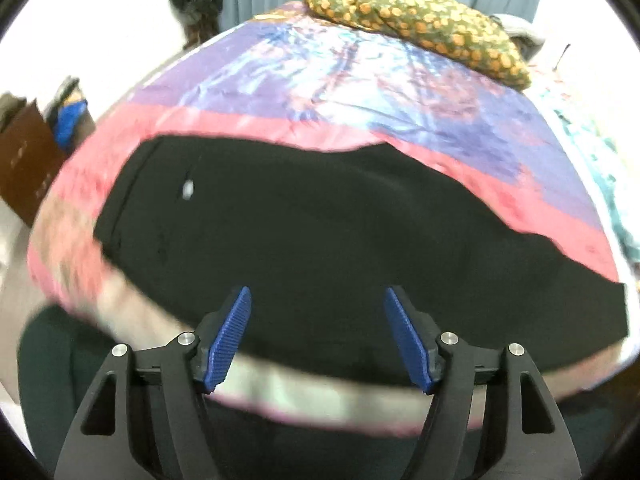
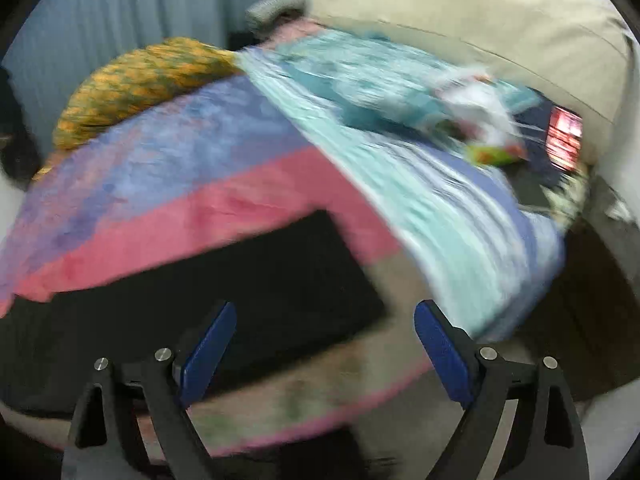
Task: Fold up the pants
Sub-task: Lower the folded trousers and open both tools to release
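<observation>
Big bed with a pink, purple and blue cover (image 1: 280,92). Black cloth pants (image 1: 304,232) flat on it, at 6 o'clock near the front edge, looking folded once into a long strip. Probably more folds left. Left gripper (image 1: 318,336) jaws wide, holding nothing. Right gripper (image 2: 324,354) jaws wide too, empty.

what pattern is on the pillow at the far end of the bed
Olive green with orange dots; the pillow shows best in the left wrist view.
</observation>
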`<state>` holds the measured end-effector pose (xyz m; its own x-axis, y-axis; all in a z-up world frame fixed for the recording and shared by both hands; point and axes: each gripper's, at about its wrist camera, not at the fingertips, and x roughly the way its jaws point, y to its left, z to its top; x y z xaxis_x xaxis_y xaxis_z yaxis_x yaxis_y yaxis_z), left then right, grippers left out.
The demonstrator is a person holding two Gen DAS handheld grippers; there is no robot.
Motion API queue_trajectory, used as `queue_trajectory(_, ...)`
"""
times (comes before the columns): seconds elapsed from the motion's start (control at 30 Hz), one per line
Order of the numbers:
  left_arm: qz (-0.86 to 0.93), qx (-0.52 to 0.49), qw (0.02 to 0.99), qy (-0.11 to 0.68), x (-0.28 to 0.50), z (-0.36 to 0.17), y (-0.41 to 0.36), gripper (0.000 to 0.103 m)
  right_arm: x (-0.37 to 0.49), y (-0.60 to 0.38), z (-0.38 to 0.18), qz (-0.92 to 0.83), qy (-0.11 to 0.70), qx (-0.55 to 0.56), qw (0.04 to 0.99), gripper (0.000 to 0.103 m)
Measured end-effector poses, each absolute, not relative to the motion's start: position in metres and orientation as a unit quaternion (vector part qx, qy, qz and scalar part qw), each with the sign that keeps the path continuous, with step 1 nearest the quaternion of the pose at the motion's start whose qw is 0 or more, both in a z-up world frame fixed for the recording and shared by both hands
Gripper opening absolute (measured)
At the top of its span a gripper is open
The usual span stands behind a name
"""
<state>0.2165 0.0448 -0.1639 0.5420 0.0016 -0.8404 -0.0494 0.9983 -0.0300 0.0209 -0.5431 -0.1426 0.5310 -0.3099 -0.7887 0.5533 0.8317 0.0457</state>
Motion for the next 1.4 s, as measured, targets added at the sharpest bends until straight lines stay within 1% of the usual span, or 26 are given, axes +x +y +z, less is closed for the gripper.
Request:
queue_trajectory(0.03,0.022,0.011,0.882,0.471,0.227,-0.177,0.043,0.058,0.033,-0.524,-0.141,-0.227,0.411,0.147,0.871,0.090)
queue_trajectory(0.1,0.030,0.076,0.850,0.521,0.237,-0.217,0.038,0.013,0.058,-0.484,-0.144,-0.179,0.409,0.144,0.883,0.090)
queue_trajectory(0.13,0.033,0.091,0.837,0.538,0.230,-0.231,0.041,0.010,0.070,-0.464,-0.149,-0.160,0.412,0.144,0.885,0.090)
queue_trajectory(0.23,0.042,0.158,0.846,0.507,0.197,-0.228,0.032,0.007,0.094,-0.406,-0.179,-0.095,0.433,0.147,0.884,0.090)
queue_trajectory(0.33,0.046,0.138,0.836,0.529,0.180,-0.229,0.042,0.007,0.108,-0.353,-0.229,-0.054,0.488,0.121,0.863,0.091)
queue_trajectory(0.37,0.053,0.121,0.830,0.542,0.178,-0.229,0.049,0.008,0.109,-0.343,-0.246,-0.050,0.510,0.110,0.852,0.096)
queue_trajectory(0.43,0.060,0.089,0.831,0.546,0.176,-0.220,0.055,0.011,0.099,-0.323,-0.250,-0.069,0.473,0.056,0.877,0.099)
queue_trajectory(0.47,0.057,0.069,0.843,0.530,0.174,-0.207,0.057,0.030,0.101,-0.324,-0.251,-0.066,0.481,0.061,0.872,0.100)
queue_trajectory(0.5,0.054,0.064,0.851,0.519,0.174,-0.201,0.056,0.062,0.103,-0.328,-0.251,-0.062,0.481,0.070,0.872,0.100)
queue_trajectory(0.57,0.050,0.060,0.880,0.469,0.183,-0.181,0.046,0.087,0.104,-0.336,-0.249,-0.057,0.482,0.087,0.870,0.100)
queue_trajectory(0.67,0.042,0.074,0.902,0.423,0.220,-0.165,0.026,0.087,0.103,-0.345,-0.235,-0.049,0.474,0.122,0.870,0.099)
queue_trajectory(0.73,0.043,0.083,0.904,0.418,0.249,-0.170,0.020,0.087,0.106,-0.360,-0.220,-0.042,0.445,0.145,0.883,0.099)
queue_trajectory(0.77,0.049,0.089,0.898,0.428,0.270,-0.181,0.018,0.083,0.107,-0.365,-0.213,-0.043,0.438,0.144,0.886,0.099)
queue_trajectory(0.83,0.078,0.117,0.873,0.468,0.294,-0.207,0.022,0.062,0.119,-0.391,-0.203,-0.051,0.434,0.128,0.890,0.099)
queue_trajectory(0.87,0.109,0.140,0.844,0.506,0.305,-0.230,0.030,0.056,0.126,-0.406,-0.202,-0.054,0.440,0.124,0.888,0.099)
queue_trajectory(0.9,0.118,0.136,0.839,0.513,0.307,-0.237,0.036,0.057,0.130,-0.425,-0.204,-0.061,0.447,0.122,0.884,0.099)
queue_trajectory(0.93,0.132,0.128,0.851,0.493,0.301,-0.237,0.043,0.060,0.133,-0.451,-0.209,-0.077,0.453,0.117,0.881,0.098)
queue_trajectory(0.97,0.149,0.145,0.849,0.486,0.298,-0.237,0.044,0.065,0.132,-0.474,-0.216,-0.096,0.460,0.112,0.876,0.093)
queue_trajectory(1.03,0.151,0.158,0.850,0.479,0.293,-0.235,0.043,0.065,0.124,-0.532,-0.241,-0.159,0.504,0.113,0.841,0.084)
queue_trajectory(1.07,0.150,0.161,0.853,0.473,0.289,-0.234,0.042,0.065,0.114,-0.559,-0.250,-0.172,0.516,0.135,0.828,0.075)
queue_trajectory(1.1,0.149,0.158,0.855,0.470,0.287,-0.233,0.042,0.065,0.102,-0.578,-0.246,-0.159,0.496,0.166,0.838,0.067)
queue_trajectory(1.13,0.146,0.151,0.857,0.470,0.285,-0.230,0.042,0.066,0.092,-0.592,-0.237,-0.164,0.490,0.178,0.838,0.065)
queue_trajectory(1.17,0.146,0.144,0.857,0.473,0.283,-0.227,0.043,0.068,0.088,-0.597,-0.231,-0.181,0.495,0.171,0.833,0.065)
queue_trajectory(1.27,0.140,0.114,0.864,0.471,0.268,-0.211,0.040,0.084,0.071,-0.603,-0.206,-0.176,0.461,0.174,0.852,0.065)
queue_trajectory(1.33,0.128,0.111,0.870,0.462,0.257,-0.210,0.038,0.088,0.068,-0.601,-0.207,-0.153,0.465,0.164,0.857,0.065)
queue_trajectory(1.4,0.120,0.125,0.865,0.470,0.255,-0.218,0.030,0.089,0.064,-0.600,-0.232,-0.143,0.499,0.155,0.841,0.065)
